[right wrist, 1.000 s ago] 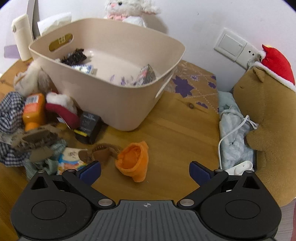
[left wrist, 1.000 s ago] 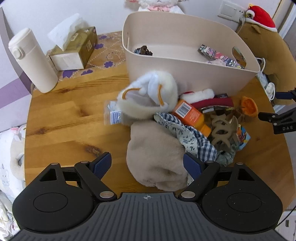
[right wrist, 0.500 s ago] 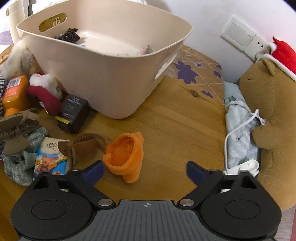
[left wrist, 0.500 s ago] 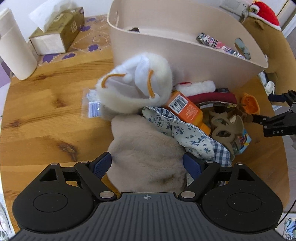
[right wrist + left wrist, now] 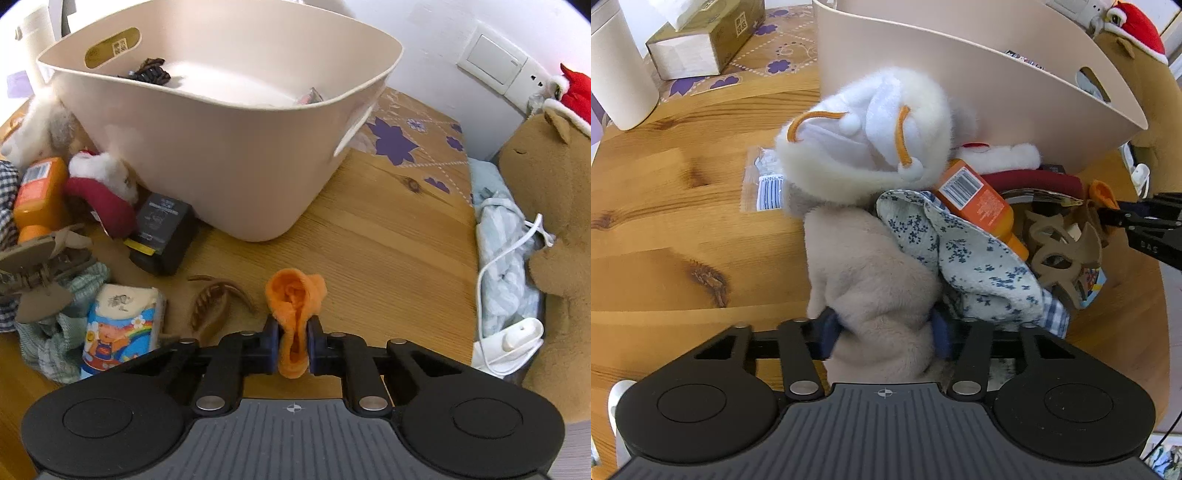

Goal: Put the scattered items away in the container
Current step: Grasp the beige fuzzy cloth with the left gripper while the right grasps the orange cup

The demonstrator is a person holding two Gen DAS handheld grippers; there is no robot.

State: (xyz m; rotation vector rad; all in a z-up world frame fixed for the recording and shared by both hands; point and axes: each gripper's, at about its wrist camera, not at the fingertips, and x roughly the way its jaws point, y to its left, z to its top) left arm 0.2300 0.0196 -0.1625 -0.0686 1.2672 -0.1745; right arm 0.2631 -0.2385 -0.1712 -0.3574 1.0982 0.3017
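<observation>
Container (image 5: 236, 155): beige tub standing on the worktop (image 5: 388, 236) directly ahead of both grippers, rim well above the scattered pile. My right gripper (image 5: 292, 345) has its fingers pinching the orange sock (image 5: 295, 306); the left gripper (image 5: 884, 328) is closing its fingers on the beige plush cloth (image 5: 871, 266). I judge the right nearer the tub, so each load must lift up and forward over the rim.

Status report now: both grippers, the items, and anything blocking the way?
Left gripper closing on beige plush. Right gripper shut on orange cloth. Container just ahead. Floral cloth overlaps plush.
</observation>
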